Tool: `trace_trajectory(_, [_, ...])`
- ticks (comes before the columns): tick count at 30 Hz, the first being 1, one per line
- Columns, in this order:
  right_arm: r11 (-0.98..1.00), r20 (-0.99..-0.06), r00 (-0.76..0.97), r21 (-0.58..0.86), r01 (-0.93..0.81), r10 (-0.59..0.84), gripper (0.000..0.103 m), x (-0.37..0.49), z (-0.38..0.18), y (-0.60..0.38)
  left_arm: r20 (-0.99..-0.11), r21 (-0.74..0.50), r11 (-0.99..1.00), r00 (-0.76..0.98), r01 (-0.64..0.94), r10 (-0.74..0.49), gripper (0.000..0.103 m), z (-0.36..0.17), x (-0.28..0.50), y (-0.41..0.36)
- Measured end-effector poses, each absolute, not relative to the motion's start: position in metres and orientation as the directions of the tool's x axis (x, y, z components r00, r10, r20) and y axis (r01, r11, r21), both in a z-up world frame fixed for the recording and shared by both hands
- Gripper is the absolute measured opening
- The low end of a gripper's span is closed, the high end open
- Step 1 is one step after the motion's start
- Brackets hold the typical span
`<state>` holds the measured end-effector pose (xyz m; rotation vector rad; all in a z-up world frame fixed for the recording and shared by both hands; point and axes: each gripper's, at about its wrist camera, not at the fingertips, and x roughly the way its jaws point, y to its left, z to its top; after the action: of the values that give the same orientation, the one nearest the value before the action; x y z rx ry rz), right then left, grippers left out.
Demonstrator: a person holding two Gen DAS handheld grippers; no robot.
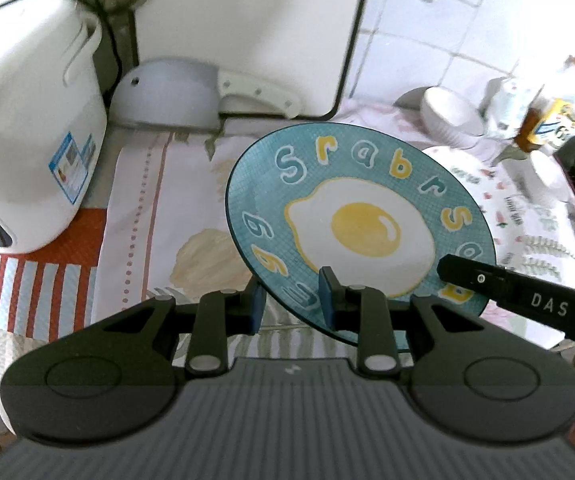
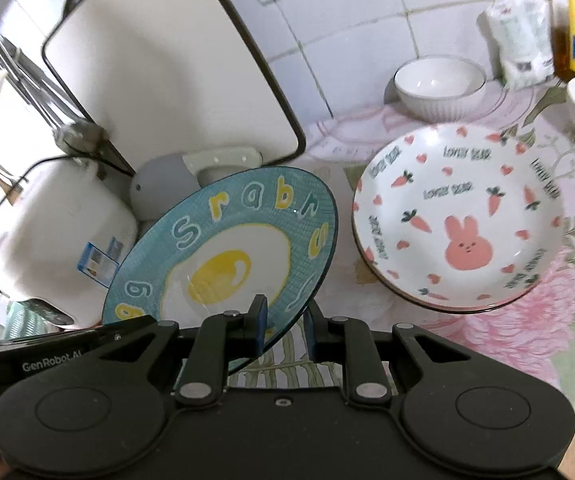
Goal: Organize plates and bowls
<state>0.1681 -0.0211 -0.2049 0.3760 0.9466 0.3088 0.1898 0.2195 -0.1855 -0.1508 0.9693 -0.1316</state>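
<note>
Where fingers (image 1: 329, 280) pinch, round glossy plate (image 1: 361, 220) tilts.

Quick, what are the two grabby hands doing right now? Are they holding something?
Left gripper: closed on the near edge of the blue egg plate, lifted and tilted.
Right gripper: closed on the same plate's other edge.

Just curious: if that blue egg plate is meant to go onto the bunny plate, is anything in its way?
Nothing visible. The egg plate, held tilted by both hand-held grippers, hangs just beside the bunny plate, which lies bare on the tablecloth.
</note>
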Motion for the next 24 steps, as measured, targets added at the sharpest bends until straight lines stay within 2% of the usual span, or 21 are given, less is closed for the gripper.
trace_trajectory(13, [0.899, -0.683, 0.620, 0.431, -0.084, 0.386, 0.024, 0.136, -0.157, -0.076, -0.762, -0.210, 0.967, 0.596, 0.143, -0.254, 0.026, -0.137, 0.167, 0.171])
trace_trajectory(24, [0.908, -0.693, 0.617, 0.409, -0.090, 0.373, 0.025, 0.145, -0.144, -0.134, -0.758, -0.234, 0.960, 0.590, 0.151, -0.278, 0.026, -0.129, 0.173, 0.115])
